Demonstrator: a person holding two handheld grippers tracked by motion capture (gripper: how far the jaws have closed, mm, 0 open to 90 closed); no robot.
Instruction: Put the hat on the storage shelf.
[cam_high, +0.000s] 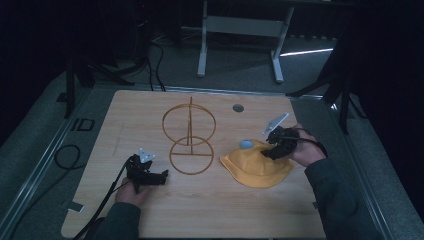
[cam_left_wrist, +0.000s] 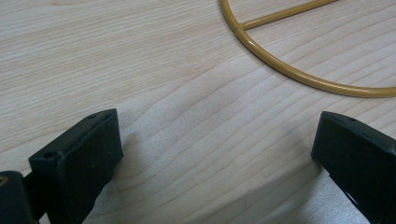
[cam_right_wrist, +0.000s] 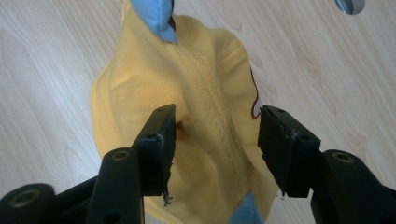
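Note:
A yellow cloth hat (cam_high: 255, 167) with a pale blue patch (cam_high: 245, 144) lies flat on the right of the wooden table (cam_high: 200, 210). My right gripper (cam_high: 272, 150) hovers over the hat's far edge. In the right gripper view it (cam_right_wrist: 215, 116) is open, its jaws astride a raised seam fold of the hat (cam_right_wrist: 135, 93) without pinching it. A gold wire stand (cam_high: 190, 135), two rings on an upright post, occupies the table's middle. My left gripper (cam_high: 162, 176) rests low at its left. It (cam_left_wrist: 217, 121) is open over bare wood, just short of the base ring (cam_left_wrist: 289, 70).
A round grey grommet (cam_high: 238, 107) is set in the table behind the stand. Black cables trail off the left side onto the floor. A white desk frame (cam_high: 240, 30) stands beyond the far edge. Bare wood spans the front of the table.

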